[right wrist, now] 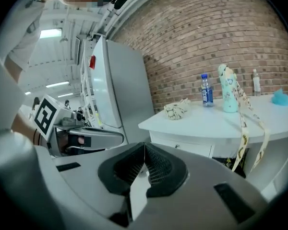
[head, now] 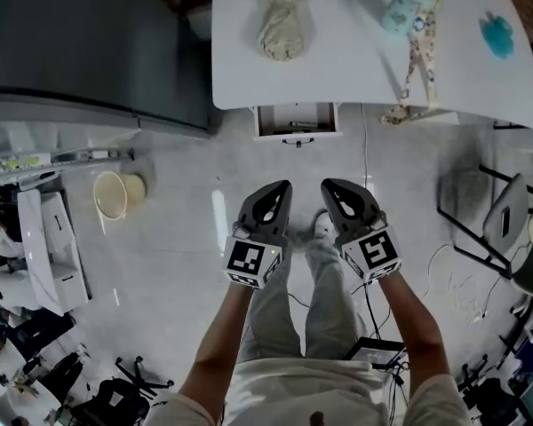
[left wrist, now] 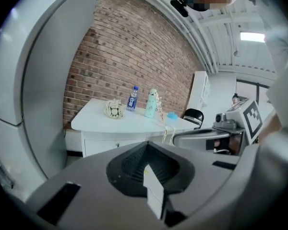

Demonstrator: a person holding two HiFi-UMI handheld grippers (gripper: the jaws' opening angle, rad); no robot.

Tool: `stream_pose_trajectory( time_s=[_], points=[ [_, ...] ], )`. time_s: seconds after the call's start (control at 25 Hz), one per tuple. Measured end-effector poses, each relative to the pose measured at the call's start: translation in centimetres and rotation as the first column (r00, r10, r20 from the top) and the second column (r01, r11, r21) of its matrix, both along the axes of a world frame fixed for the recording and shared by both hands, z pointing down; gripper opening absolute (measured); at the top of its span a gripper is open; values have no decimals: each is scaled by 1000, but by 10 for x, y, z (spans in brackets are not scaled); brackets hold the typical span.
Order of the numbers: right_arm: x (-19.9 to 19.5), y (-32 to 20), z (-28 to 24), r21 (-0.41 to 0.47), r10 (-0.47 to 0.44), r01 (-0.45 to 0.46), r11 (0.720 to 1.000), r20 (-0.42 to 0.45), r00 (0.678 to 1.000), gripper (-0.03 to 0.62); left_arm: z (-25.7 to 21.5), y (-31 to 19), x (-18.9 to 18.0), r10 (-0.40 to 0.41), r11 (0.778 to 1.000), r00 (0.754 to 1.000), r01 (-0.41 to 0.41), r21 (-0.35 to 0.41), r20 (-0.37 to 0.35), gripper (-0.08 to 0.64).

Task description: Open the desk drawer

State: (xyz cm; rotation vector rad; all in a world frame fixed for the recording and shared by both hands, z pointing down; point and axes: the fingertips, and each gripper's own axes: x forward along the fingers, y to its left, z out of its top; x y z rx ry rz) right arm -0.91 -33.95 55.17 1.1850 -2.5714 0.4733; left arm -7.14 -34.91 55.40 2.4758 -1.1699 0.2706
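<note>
Brick wall [right wrist: 221, 28] backs the white surface [head: 355, 69], and the desk drawer [head: 296, 121] sits just under its front edge. Well short of it, above the pale floor [head: 178, 264], the left hand-held gripper [head: 281, 188] and right hand-held gripper [head: 330, 187] hang side by side, both with jaws closed on nothing.

Rope bundle [head: 282, 25], teal flask [head: 405, 7], black chair [head: 505, 216], beige bucket [head: 114, 193]

Workspace like a lab or office, brick wall [right wrist: 221, 28], white desk [head: 355, 60], office chair [head: 504, 217], cables [head: 366, 149] across polished grey floor [head: 178, 229]
</note>
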Motion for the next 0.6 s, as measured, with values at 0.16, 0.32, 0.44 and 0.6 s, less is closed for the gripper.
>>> stream_pose_trajectory(
  time_s=[0.16, 0.32, 0.44, 0.6],
  points=[
    [-5, 14, -60, 96, -29, 29, 995, -8, 1000, 28, -55, 4, -9, -41, 999, 997, 42, 11, -58, 9],
    [7, 34, -114, 93, -11, 12, 996, -11, 1000, 28, -112, 22, -11, -22, 999, 998, 24, 44, -53, 9],
    [18, 26, -149, 131, 2, -7, 991, 41, 999, 28, -142, 23, -15, 6, 997, 999, -3, 83, -35, 9],
    [42, 13, -179, 156, 28, -40, 987, 82, 996, 28, -157, 19, -11, 6, 998, 999, -3, 59, -49, 8]
  ],
)
